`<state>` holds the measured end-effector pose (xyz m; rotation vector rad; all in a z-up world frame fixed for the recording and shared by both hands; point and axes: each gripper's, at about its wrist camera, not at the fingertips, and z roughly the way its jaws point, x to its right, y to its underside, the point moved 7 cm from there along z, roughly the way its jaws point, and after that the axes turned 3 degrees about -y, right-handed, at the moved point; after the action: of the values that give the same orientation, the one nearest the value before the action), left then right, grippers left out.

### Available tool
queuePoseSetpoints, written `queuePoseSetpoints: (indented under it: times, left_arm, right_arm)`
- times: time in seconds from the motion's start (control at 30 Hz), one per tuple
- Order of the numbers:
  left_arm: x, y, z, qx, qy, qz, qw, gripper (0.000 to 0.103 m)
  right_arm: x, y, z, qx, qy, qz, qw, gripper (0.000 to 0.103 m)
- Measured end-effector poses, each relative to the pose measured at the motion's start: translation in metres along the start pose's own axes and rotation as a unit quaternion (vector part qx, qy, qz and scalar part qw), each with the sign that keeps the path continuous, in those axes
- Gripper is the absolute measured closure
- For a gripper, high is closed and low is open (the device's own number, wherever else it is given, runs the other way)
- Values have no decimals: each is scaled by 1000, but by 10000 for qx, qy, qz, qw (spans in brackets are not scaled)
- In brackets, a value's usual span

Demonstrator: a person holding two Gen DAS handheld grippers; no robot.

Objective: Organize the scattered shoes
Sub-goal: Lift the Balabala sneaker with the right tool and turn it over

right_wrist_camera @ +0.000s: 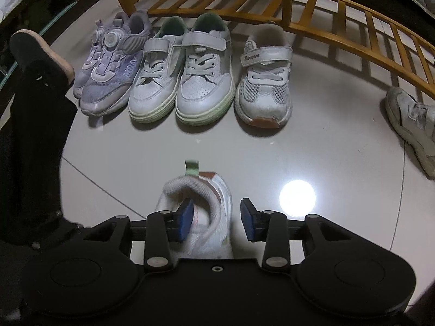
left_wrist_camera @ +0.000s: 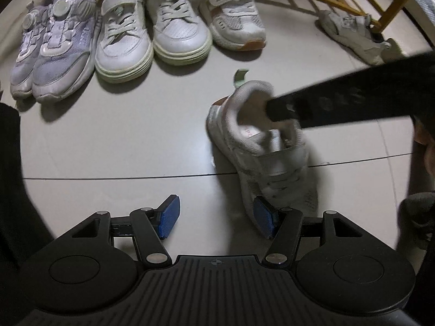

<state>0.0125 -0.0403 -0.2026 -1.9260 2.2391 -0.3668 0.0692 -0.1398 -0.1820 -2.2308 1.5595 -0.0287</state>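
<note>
A white strap sneaker with a green heel tab lies on the floor, heel toward the row. My right gripper is open around its collar: the left finger is inside the opening, the right finger outside; it shows as a black arm in the left wrist view. The same sneaker shows in the right wrist view. My left gripper is open and empty, its right pad close by the sneaker's toe. A row stands by the rack: a lilac pair, a white-green pair, one white mesh sneaker.
A yellow wooden rack runs behind the row. Another white sneaker lies on its side at the right near a rack leg; it also shows in the right wrist view. A dark slipper sole is at the left.
</note>
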Motion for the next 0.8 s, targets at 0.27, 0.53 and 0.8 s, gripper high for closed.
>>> queuePoseSetpoints:
  times: [0.27,0.53,0.8]
  left_arm:
    - [-14,-13,-9,176,-54,-157,9997,42]
    - [-27,-41,-25,501,-127,-354,9980,42]
    - [-15,-63,-18,687,-352,113,9970,42]
  right_arm:
    - [9,24,-23,81,-204,95,9997,52]
    - [-9,52,-23,-161,-236,-339,9990,29]
    - [-28,75,9,-592,-197,-624,9961,26]
